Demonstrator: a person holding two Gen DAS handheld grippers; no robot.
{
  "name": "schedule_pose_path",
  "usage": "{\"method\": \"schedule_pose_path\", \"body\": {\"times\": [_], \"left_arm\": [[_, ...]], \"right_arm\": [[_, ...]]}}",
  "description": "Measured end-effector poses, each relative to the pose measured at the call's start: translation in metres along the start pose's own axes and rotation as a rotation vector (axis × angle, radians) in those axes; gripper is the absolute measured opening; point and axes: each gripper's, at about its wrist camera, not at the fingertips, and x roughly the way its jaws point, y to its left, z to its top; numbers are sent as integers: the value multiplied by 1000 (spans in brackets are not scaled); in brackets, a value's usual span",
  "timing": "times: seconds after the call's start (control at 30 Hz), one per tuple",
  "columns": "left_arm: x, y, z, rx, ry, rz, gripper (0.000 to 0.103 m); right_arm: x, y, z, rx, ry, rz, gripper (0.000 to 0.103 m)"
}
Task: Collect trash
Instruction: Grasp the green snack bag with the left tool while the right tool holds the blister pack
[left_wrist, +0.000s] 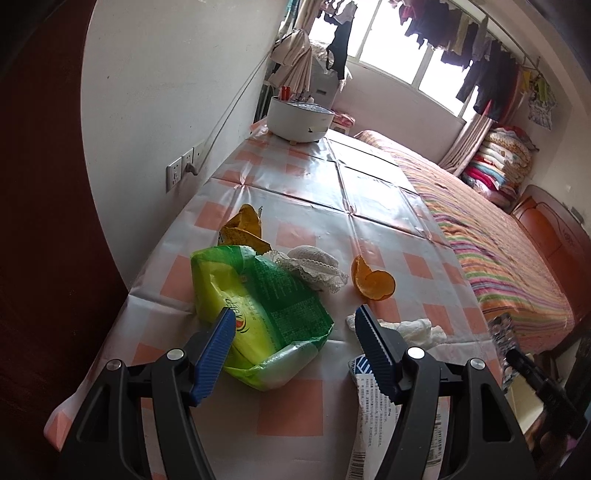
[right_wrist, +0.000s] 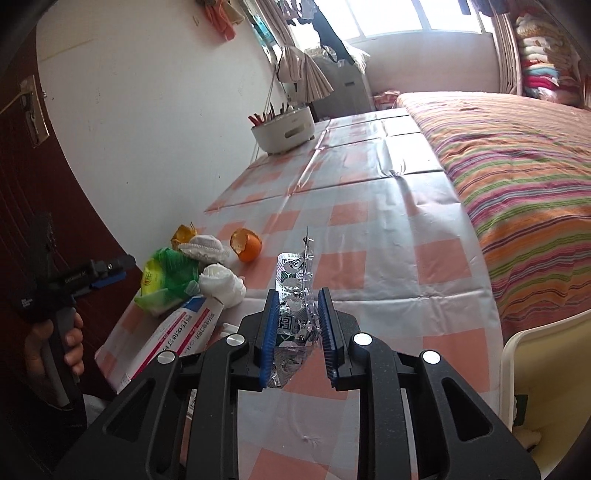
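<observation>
Setting: bench (right_wrist: 369, 206) under a pink-and-white checked cloth, bed (right_wrist: 517, 166) alongside, white pot (right_wrist: 284, 131) at the far end.
Right gripper (right_wrist: 297, 314): jaws closed on a used blister pack (right_wrist: 295, 284), crumpled foil standing on edge between the pads, apparently lifted off the cloth.
Left gripper (left_wrist: 293, 332): jaws open, empty, hovering over the green wrapper (left_wrist: 258, 314).
Remaining trash: orange peel (left_wrist: 371, 280), white tissue wad (right_wrist: 221, 284), lace-edged white cloth (left_wrist: 314, 267), yellow wrapper (left_wrist: 243, 229), medicine box (right_wrist: 173, 332), all clustered at the near wall side of the bench.
Bin: pale container rim (right_wrist: 546, 387) at lower right, possibly the bin; too little in view to be sure.
Step in hand: carrying the blister pack off the bench to the drop point.
Doing it well: keep the grip firm, since thin foil slips and buckles; lift clear of the cloth before swinging sideways; release only once fully over the opening.
Next for left: close on the wrapper's bulk, not a loose corner.
</observation>
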Motion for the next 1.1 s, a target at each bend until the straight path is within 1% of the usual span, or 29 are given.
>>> {"method": "schedule_pose_path", "body": {"times": [0.17,0.27,0.37,0.5,0.53,0.87,0.93,1.0,1.03,1.1], "left_arm": [[4,3,-2,23,14,15,65],[16,5,-6,37,60,30,65],[26,9,-10,14,89,31,65],[38,16,-8,-47,121,-3,65],[43,19,-7,-70,124,2,65],[66,26,-2,-112,127,87,64],[67,29,-1,-128,126,87,64],[63,30,-1,-146,122,70,64],[60,31,-1,-154,113,53,64],[57,32,-2,-172,94,54,64]], "right_arm": [[2,1,1,3,-6,6,21],[5,7,0,-11,-7,11,21],[7,8,-1,-12,-5,21,21],[9,9,-2,-18,3,27,21],[10,9,-3,-20,7,26,21],[6,4,-4,-10,5,29,21],[5,4,-4,-13,3,26,21],[3,4,-4,-10,3,30,21],[3,3,-4,-8,2,28,21],[3,2,-4,-9,1,30,21]]}}
